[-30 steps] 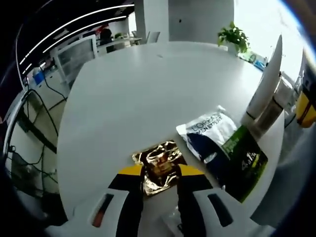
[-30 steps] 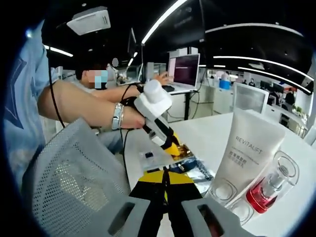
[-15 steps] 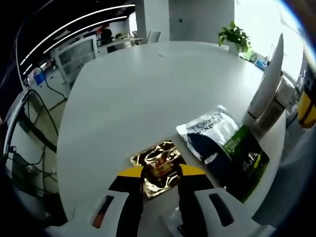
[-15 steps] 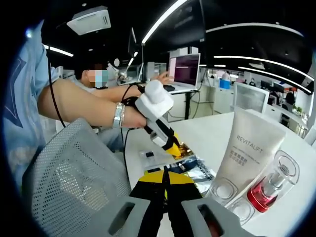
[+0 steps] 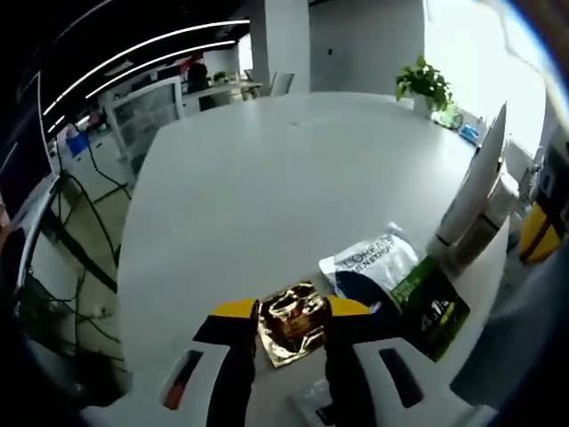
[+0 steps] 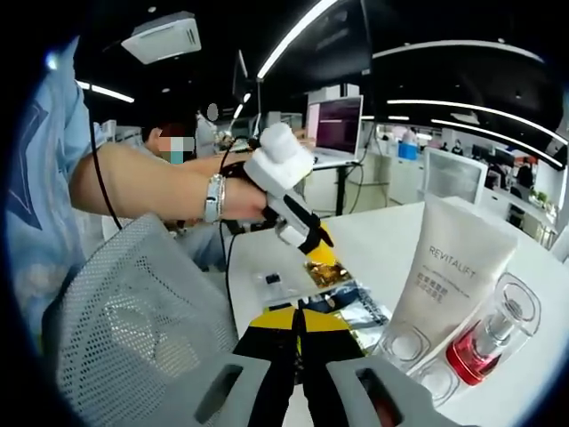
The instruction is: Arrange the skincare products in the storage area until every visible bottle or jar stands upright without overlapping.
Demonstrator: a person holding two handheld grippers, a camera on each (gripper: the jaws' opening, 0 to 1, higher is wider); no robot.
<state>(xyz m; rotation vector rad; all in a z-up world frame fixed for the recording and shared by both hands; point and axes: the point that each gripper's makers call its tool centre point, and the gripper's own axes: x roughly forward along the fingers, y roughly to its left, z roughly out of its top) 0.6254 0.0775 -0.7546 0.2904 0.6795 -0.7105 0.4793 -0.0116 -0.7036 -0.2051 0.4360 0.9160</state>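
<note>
My left gripper is shut on a gold foil sachet and holds it just above the white table. In the right gripper view the left gripper hangs with that gold sachet below its yellow tips. A white and blue sachet and a green sachet lie flat to the right. A white Revitalift tube stands upright beside a red-filled bottle and a clear jar. My right gripper is shut, with nothing between its jaws.
A small flat sachet lies near the table's edge. A grey mesh chair back stands to the left of the right gripper. A potted plant sits at the table's far side. A person's arm holds the left gripper.
The left gripper has risen with the gold sachet, lifting it off the table. The right gripper has stayed where it was.
</note>
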